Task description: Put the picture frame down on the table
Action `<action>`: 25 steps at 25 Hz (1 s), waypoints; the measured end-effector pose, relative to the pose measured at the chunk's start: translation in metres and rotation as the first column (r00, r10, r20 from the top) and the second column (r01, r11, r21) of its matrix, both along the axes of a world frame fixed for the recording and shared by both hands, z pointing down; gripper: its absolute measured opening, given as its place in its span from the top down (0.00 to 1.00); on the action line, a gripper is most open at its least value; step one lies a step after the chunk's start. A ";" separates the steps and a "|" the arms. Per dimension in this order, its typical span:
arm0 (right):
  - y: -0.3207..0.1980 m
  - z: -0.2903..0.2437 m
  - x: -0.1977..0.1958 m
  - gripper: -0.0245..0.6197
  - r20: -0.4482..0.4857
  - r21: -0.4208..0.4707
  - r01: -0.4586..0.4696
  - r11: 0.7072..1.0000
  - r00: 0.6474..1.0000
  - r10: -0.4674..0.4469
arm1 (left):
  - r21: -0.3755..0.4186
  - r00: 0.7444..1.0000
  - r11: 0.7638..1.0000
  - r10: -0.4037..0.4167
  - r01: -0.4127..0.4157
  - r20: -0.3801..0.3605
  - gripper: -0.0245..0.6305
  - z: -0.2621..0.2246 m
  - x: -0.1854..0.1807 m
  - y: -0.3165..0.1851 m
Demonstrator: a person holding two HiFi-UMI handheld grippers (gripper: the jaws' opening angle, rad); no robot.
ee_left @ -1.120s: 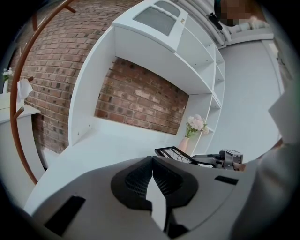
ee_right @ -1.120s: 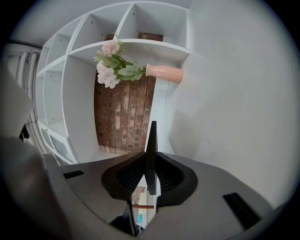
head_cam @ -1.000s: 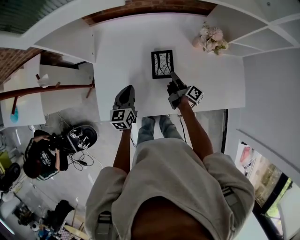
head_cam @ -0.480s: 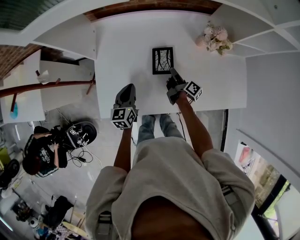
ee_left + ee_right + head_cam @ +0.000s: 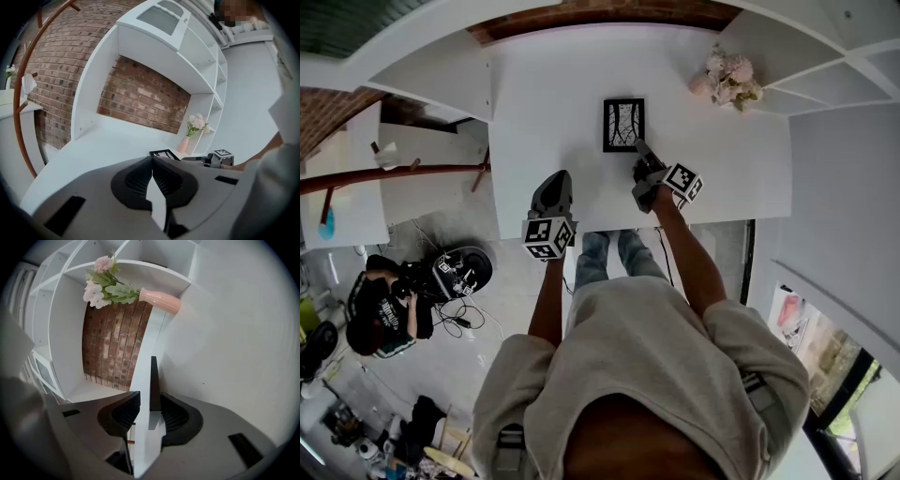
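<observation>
We reach both arms forward over the white table (image 5: 544, 103). Our right gripper's (image 5: 638, 148) jaws have just been opening, apart around the edge of the picture frame (image 5: 623, 124) lying upper centre. Our left gripper (image 5: 555, 178) is closed, empty.

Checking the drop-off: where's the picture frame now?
Head view: the picture frame lies on the white table, centre, left of the flower vase. Its near edge sits between the jaws of the right gripper, which have just been opening.
</observation>
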State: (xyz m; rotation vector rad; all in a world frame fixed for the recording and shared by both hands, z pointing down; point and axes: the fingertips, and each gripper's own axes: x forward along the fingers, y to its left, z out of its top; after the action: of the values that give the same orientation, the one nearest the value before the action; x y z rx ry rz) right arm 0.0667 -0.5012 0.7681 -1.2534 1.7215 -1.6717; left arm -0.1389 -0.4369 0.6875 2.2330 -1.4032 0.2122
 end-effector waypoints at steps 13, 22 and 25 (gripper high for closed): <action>0.009 0.002 -0.015 0.57 -0.390 -0.001 0.293 0.956 0.880 -0.270 | 0.008 1.000 1.000 0.010 -0.010 -0.017 0.94 -0.002 0.003 0.001; 0.023 0.014 -0.026 0.53 -0.663 -0.089 0.534 0.841 0.598 -0.450 | 0.013 1.000 1.000 0.008 -0.008 -0.029 0.94 -0.003 0.000 0.003; 0.024 0.017 -0.027 0.53 -0.762 -0.140 0.579 0.803 0.455 -0.461 | 0.016 1.000 1.000 0.009 -0.008 -0.030 0.94 -0.004 -0.001 0.003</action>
State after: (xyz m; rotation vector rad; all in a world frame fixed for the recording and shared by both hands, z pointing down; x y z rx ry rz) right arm 0.0401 -0.4770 0.7849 -1.6125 2.9669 -1.2767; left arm -0.1397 -0.4344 0.6836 2.2459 -1.3841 0.1700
